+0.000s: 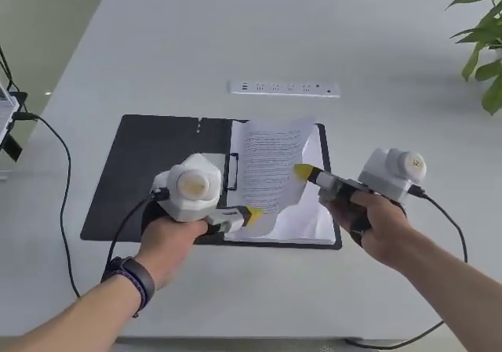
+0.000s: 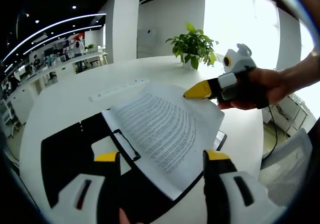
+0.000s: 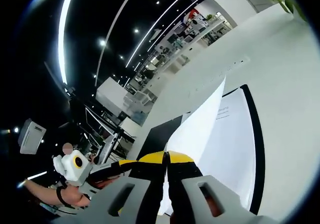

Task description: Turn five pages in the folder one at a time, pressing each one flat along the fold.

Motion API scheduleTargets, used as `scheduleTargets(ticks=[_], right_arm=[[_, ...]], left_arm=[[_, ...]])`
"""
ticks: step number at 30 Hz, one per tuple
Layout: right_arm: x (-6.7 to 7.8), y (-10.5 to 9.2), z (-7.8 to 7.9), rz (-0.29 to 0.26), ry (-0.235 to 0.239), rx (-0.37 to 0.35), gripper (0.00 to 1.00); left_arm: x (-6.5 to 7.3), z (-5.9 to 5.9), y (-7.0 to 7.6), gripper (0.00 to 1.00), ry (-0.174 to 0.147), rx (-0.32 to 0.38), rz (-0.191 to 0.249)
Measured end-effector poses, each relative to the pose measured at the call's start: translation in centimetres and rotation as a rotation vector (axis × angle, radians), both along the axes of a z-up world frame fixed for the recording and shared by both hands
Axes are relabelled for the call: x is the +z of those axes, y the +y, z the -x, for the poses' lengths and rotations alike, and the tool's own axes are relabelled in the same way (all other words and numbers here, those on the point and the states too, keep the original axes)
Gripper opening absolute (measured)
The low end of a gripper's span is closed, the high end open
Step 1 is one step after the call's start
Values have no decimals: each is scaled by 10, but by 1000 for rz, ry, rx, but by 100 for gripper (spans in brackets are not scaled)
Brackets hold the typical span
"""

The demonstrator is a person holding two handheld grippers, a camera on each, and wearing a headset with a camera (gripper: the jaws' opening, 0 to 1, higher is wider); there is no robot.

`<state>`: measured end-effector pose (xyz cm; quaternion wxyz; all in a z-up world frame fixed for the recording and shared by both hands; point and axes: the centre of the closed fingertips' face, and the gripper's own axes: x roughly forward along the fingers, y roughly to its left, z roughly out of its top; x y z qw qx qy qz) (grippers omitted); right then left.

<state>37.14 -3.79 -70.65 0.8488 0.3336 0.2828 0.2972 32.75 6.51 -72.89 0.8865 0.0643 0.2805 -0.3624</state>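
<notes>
Over the folder (image 1: 149,172), a printed page (image 1: 271,168) curls.

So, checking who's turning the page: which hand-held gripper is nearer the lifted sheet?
Right. The right hand-held gripper is shut on the lifted sheet at its edge; the left hand-held gripper is open near its bottom edge.
</notes>
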Motion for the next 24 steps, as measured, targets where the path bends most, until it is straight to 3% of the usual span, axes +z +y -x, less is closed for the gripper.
scheduleTargets(ticks=[11,18,24], right_arm=[[21,35,-5,-8,-46,42,0],[33,69,-8,-19,-75,91,0],[46,107,1,-42,-85,131,0]], left_arm=[[18,5,46,69,-27,61,27],[24,9,76,71,-46,89,34],[24,17,105,72,-48,118,26]])
